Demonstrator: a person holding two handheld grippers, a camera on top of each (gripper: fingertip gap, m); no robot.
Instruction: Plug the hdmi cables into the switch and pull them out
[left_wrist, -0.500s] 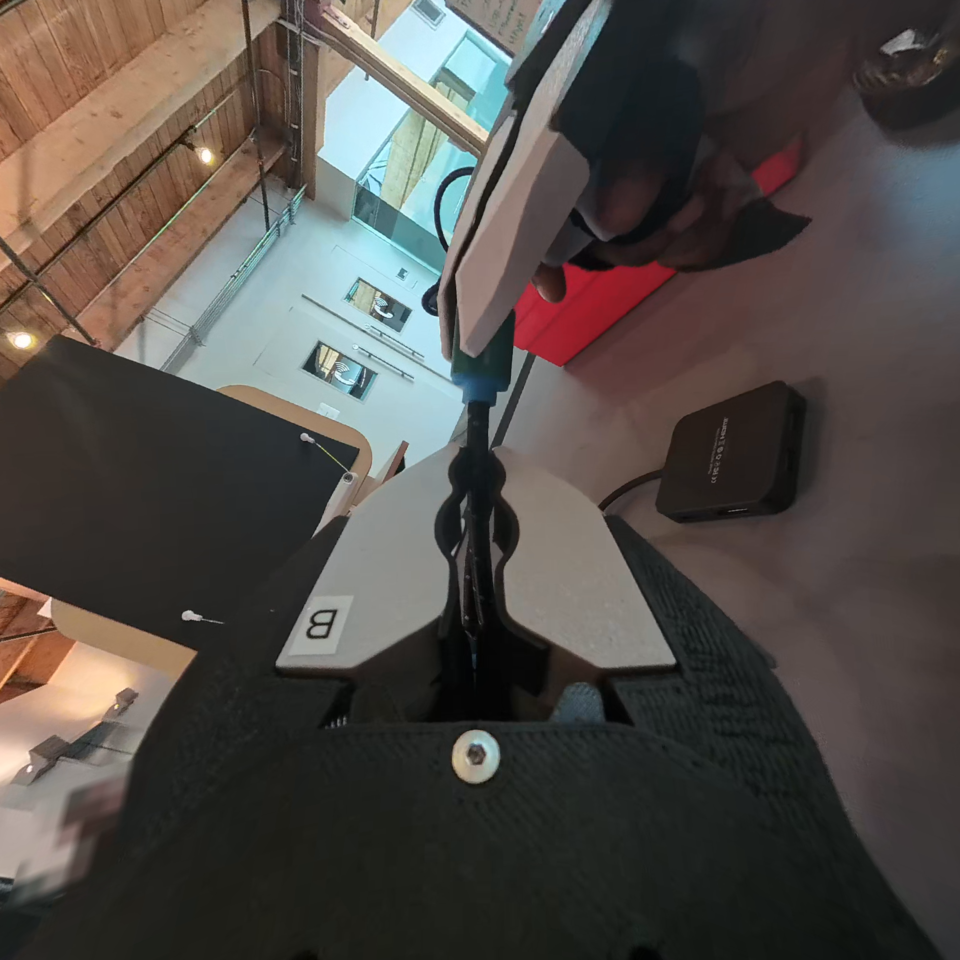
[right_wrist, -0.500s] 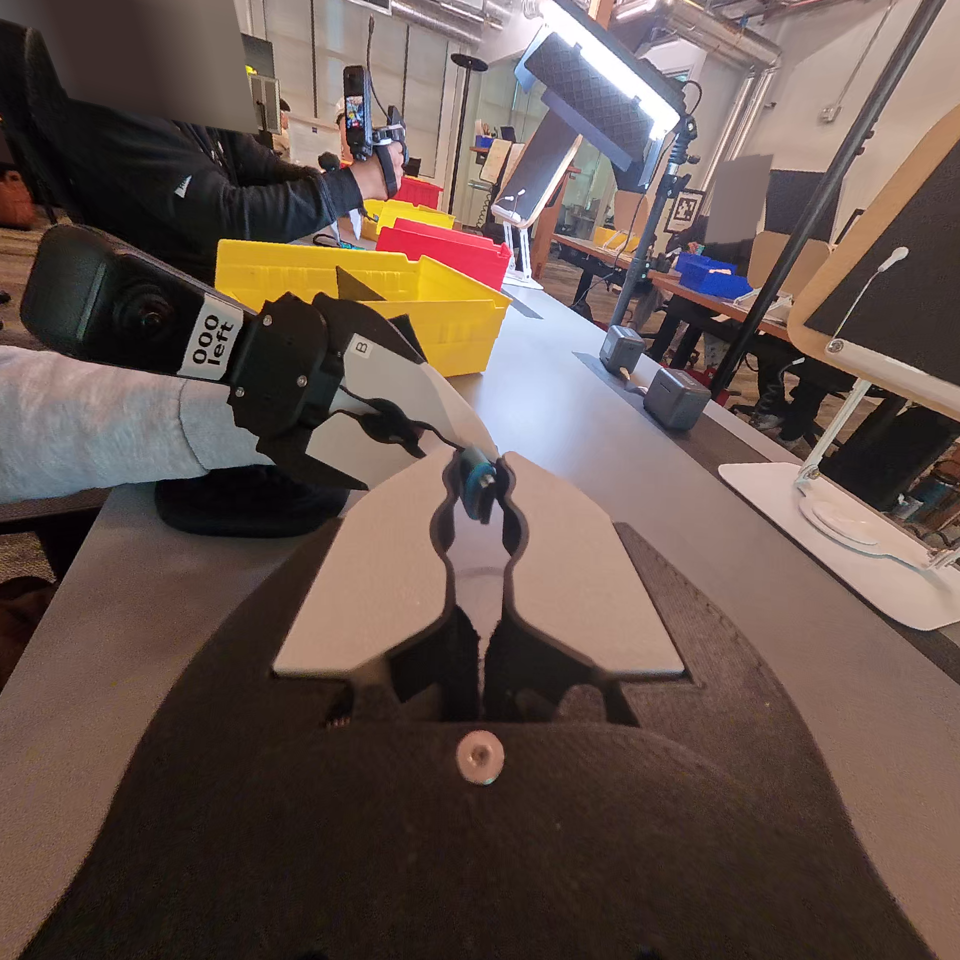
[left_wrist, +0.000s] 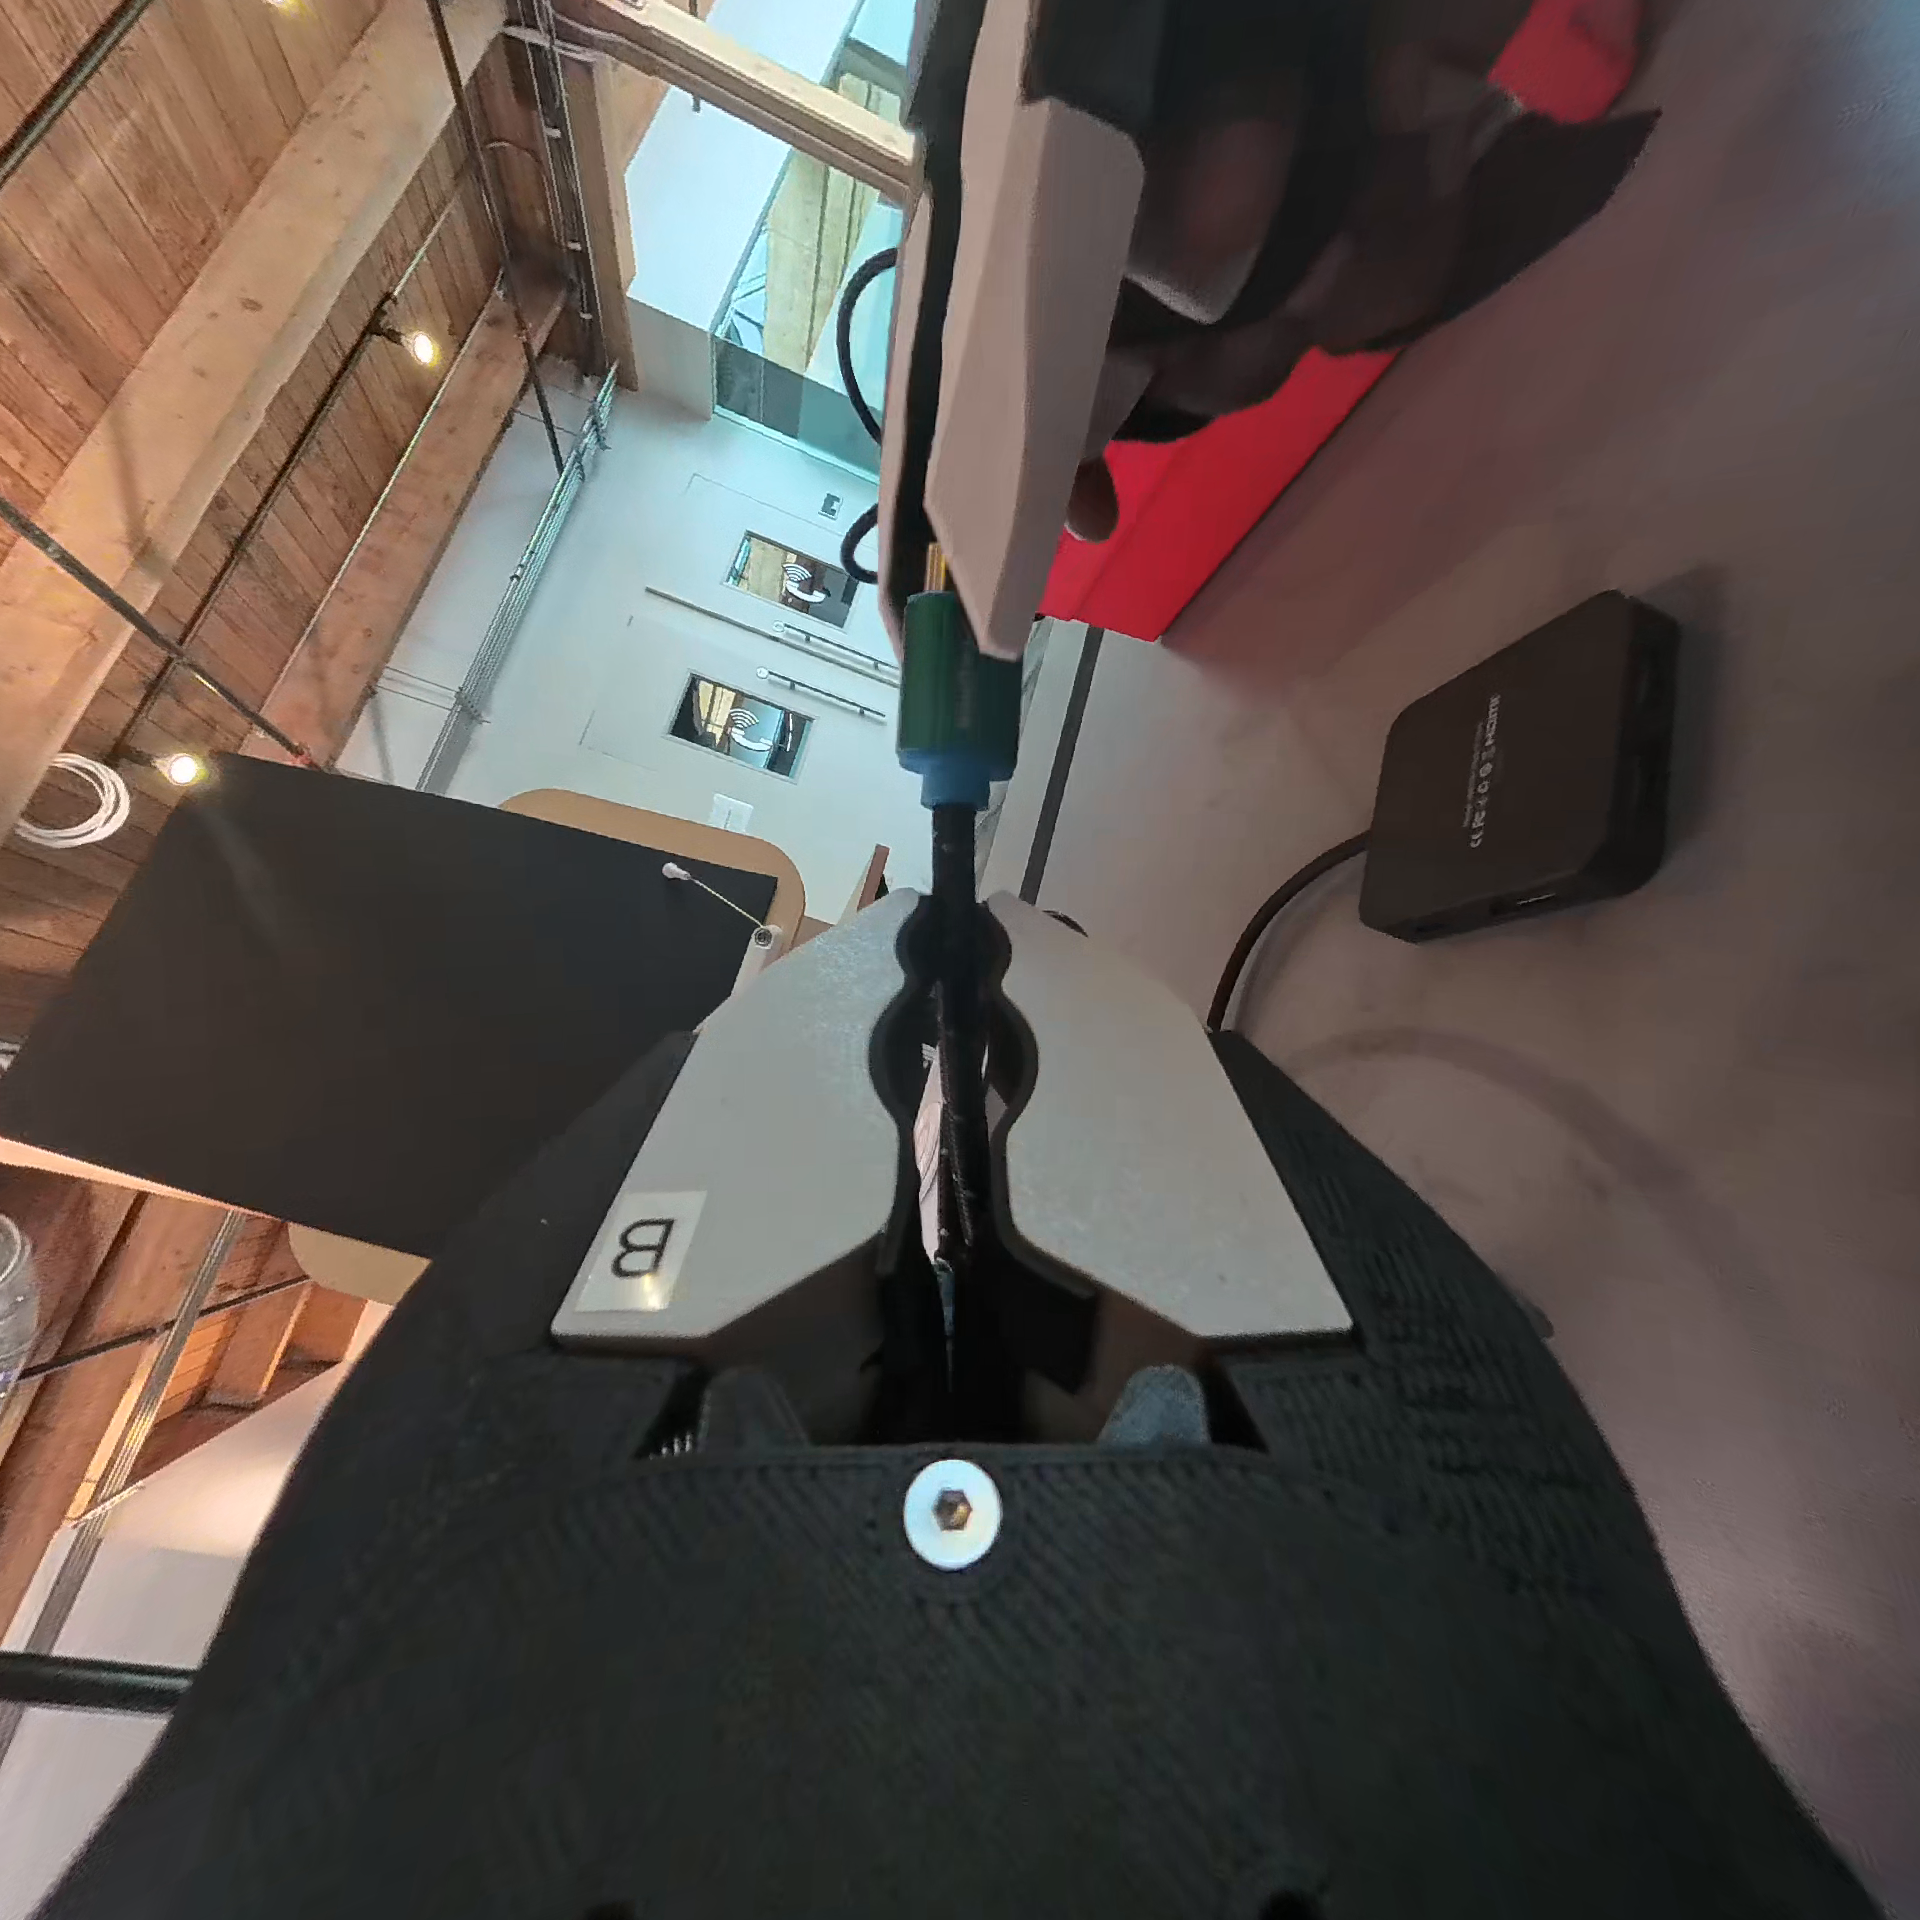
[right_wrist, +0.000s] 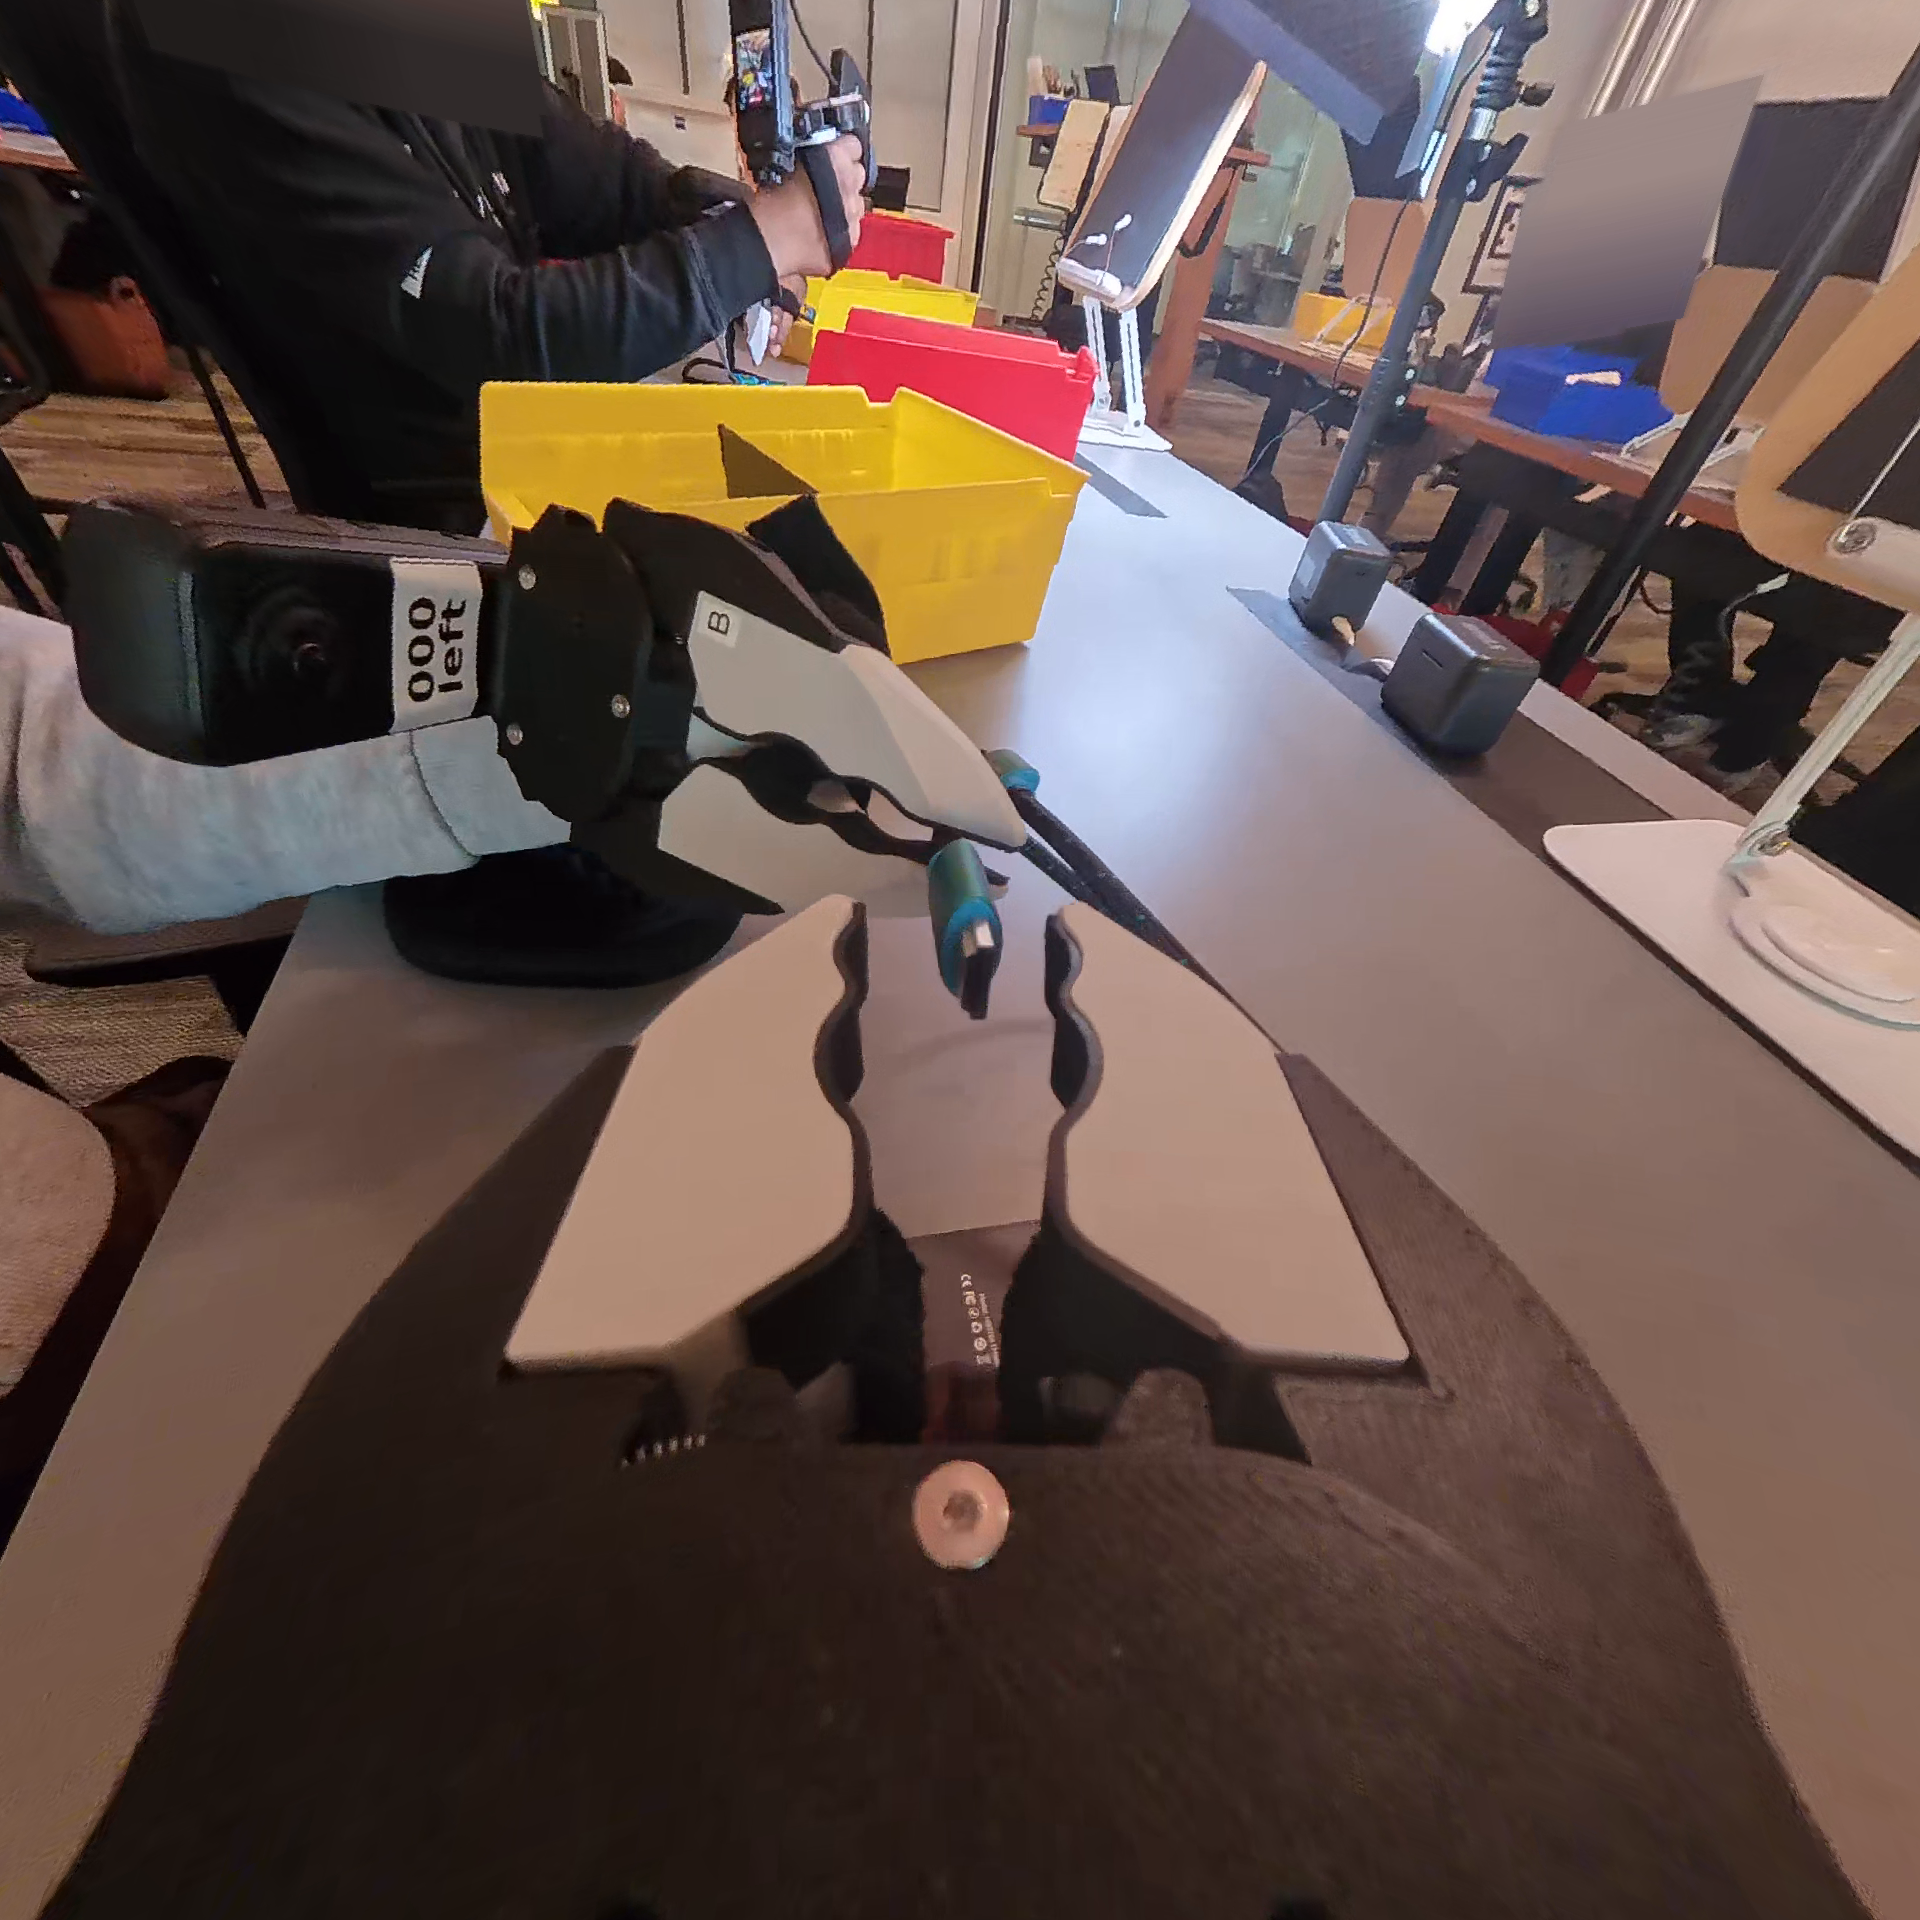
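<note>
My left gripper (left_wrist: 951, 925) pinches the braided black cable (left_wrist: 954, 1039) at frame centre; its green plug (right_wrist: 961, 914) hangs between my parted right gripper (right_wrist: 956, 935). The matte black switch (left_wrist: 1522, 769) lies flat at right.

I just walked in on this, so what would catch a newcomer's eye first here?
Probably the HDMI plug with its blue-green shell, dangling in mid-air just past the open right gripper. The left gripper is shut on its black cable, in the middle of the left wrist view. Behind them, a bright yellow bin stands on the grey table.
</note>
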